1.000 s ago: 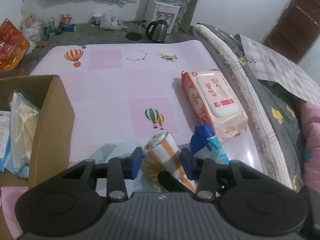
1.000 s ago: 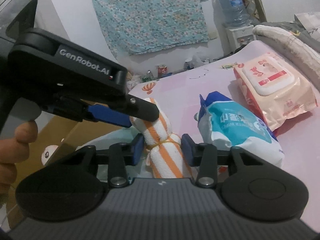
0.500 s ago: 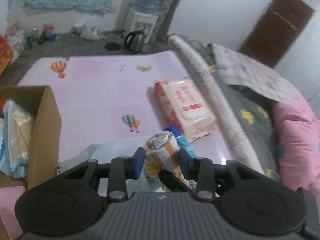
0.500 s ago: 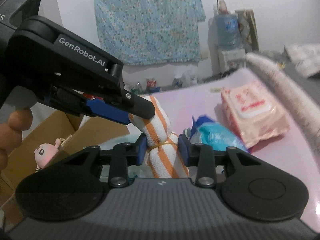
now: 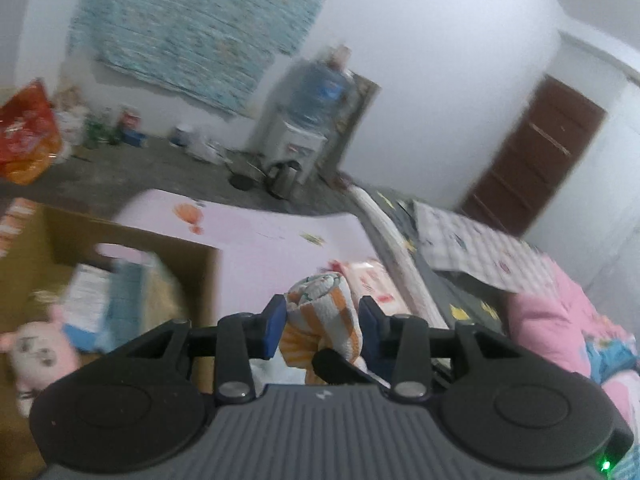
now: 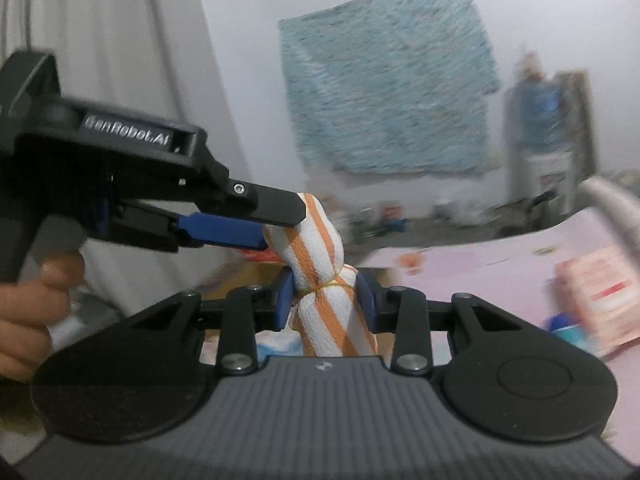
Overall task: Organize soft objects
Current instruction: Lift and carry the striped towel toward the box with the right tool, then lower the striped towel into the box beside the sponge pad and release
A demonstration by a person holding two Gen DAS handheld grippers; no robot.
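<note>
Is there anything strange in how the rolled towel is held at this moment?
Yes. Both grippers are on one orange-striped rolled towel: the right gripper pinches its tied waist, while the left gripper has its jaws opening around the upper end. The towel is bent between them.

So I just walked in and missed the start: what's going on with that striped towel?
A person is holding a rolled orange-and-white striped towel with a handheld tool in each hand. The right tool is clamped on its tied middle. The left tool has the upper end between its jaws, which are opening. The towel is held in the air above the pink table, next to a cardboard box that already holds a plush toy and packets.
</note>
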